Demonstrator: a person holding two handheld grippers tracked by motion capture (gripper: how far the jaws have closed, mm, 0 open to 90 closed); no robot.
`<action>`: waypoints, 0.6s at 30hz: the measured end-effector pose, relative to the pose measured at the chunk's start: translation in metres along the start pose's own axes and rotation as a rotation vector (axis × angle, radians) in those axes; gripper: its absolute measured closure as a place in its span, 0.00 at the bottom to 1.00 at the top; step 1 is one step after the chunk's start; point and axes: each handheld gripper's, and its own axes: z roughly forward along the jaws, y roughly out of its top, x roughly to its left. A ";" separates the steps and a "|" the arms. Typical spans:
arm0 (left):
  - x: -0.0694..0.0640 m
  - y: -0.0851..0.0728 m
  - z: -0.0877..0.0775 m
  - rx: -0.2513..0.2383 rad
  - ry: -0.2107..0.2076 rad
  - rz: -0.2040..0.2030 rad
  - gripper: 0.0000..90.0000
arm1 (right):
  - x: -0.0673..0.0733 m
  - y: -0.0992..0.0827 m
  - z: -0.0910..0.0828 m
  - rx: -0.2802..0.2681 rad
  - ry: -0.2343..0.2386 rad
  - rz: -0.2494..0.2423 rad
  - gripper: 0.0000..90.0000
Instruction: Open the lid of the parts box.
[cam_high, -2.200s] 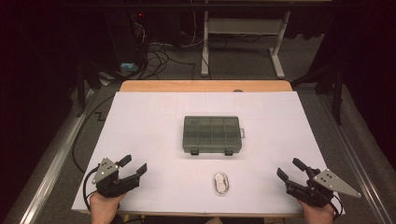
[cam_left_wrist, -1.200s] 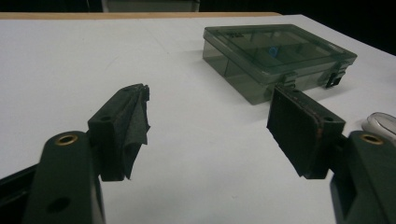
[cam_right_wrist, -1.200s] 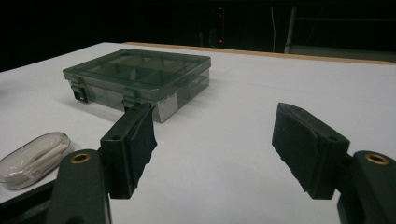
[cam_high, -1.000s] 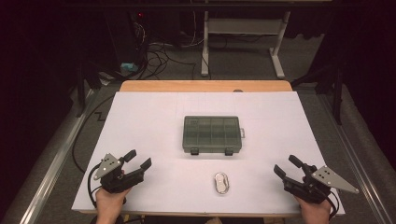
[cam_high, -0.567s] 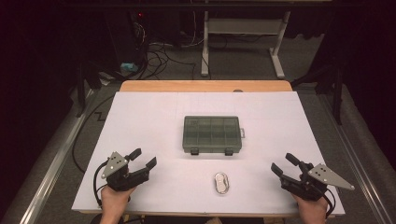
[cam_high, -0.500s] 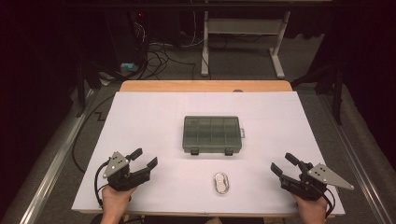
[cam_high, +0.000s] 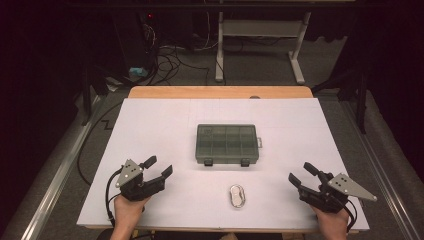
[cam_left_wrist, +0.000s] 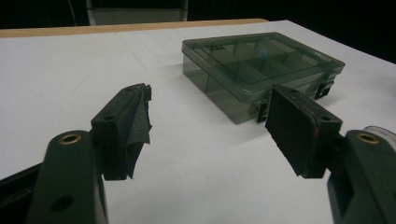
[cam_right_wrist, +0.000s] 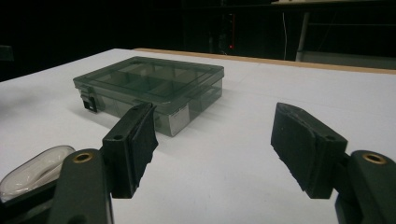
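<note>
High view first: we've got the left gripper (cam_high: 159, 167) and the right gripper (cam_high: 301, 174) low on the white table (cam_high: 150, 125), one near each front corner, both with jaws spread wide and nothing between them. Dead centre sits the smoky compartment box (cam_high: 227, 144), lid down, its two dark latches facing us. Just in front of it, apart from it, lies the small white oval case (cam_high: 238, 196).

Left gripper view has us looking straight at the box (cam_left_wrist: 261, 70) between the open jaws; right gripper view frames the box (cam_right_wrist: 149, 88) too, with the white case (cam_right_wrist: 35, 170) near its left jaw.

Where could we slip up? We judge the box is light and the table sheet smooth, so a one-sided push at a latch would likely skate it away instead of popping it. And a right-hand sweep inward could nudge that oval case, since it lies between our gripper and the latches.
</note>
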 end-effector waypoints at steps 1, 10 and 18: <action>0.000 -0.001 0.001 0.001 -0.001 -0.002 0.35 | 0.000 0.000 0.000 -0.003 -0.001 -0.002 0.35; -0.004 -0.004 0.009 0.015 -0.014 0.001 0.35 | 0.001 0.003 0.009 0.000 0.014 -0.003 0.34; -0.006 -0.007 0.017 0.026 -0.019 -0.002 0.35 | 0.001 0.005 0.020 -0.001 0.028 0.003 0.35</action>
